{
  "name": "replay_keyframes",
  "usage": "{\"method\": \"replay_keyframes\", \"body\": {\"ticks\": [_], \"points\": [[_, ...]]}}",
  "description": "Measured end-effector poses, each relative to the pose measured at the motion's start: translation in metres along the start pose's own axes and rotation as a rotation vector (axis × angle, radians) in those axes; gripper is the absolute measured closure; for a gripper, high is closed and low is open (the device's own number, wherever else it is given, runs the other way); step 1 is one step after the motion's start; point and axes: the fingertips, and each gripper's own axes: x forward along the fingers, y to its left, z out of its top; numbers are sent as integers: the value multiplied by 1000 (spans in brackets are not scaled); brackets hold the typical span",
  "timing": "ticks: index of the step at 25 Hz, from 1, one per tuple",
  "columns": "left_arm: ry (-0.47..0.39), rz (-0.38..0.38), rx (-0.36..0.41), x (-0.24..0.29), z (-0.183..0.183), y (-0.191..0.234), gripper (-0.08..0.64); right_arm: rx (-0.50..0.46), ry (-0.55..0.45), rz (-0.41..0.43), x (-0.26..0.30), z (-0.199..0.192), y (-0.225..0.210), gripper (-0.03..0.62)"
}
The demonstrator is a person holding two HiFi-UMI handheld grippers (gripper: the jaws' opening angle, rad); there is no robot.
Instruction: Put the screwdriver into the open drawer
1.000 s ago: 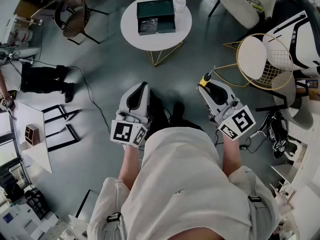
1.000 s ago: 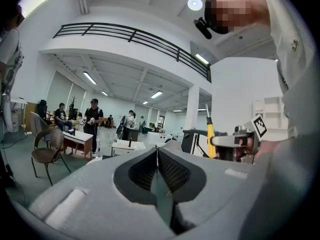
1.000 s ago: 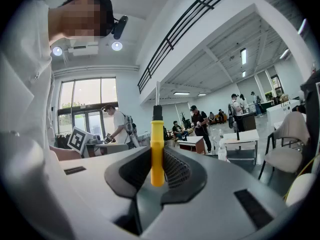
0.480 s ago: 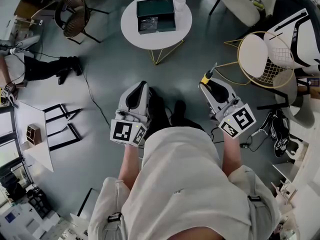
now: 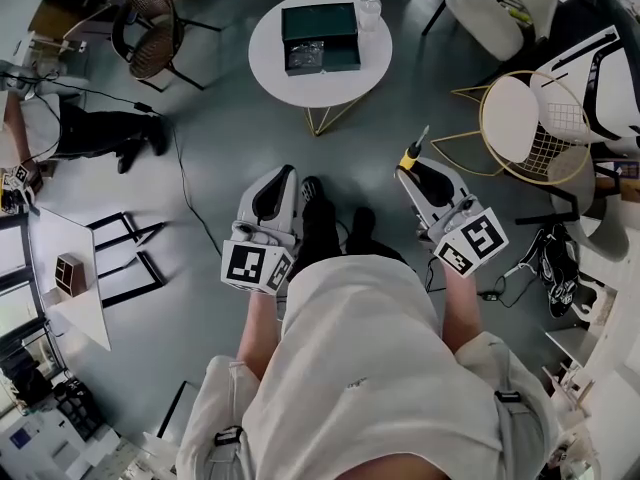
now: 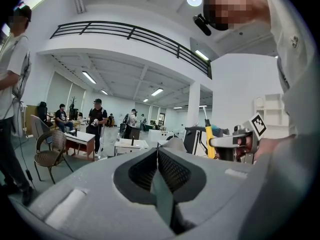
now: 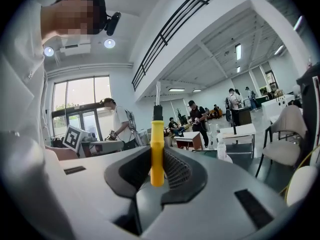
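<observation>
In the head view, the right hand-held gripper (image 5: 409,167) sits right of centre, its jaws clamped on the yellow handle of the screwdriver (image 5: 412,152), whose metal shaft points toward the top of the frame. The right gripper view shows the same grip: the screwdriver (image 7: 156,134) stands upright between the jaws of the right hand-held gripper (image 7: 156,160). The left hand-held gripper (image 5: 284,172), left of centre, has its jaws pressed together with nothing between them, as the left gripper view confirms (image 6: 158,153). Both are held over the grey floor (image 5: 220,148). The open drawer (image 5: 335,58) lies on the round white counter (image 5: 275,68) at top centre, well apart from the screwdriver, with a bottle (image 5: 371,8) beside it
</observation>
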Motion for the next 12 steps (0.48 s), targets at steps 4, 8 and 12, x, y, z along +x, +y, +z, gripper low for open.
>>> {"method": "replay_keyframes", "body": {"ticks": [4, 8, 12], "points": [[-17, -16, -1, 9, 12, 19, 543, -10, 2, -14, 20, 10, -3, 514], [-23, -32, 0, 21, 18, 43, 544, -9, -10, -24, 44, 21, -5, 514], [-30, -48, -6, 34, 26, 71, 543, -27, -13, -37, 72, 33, -7, 514]]}}
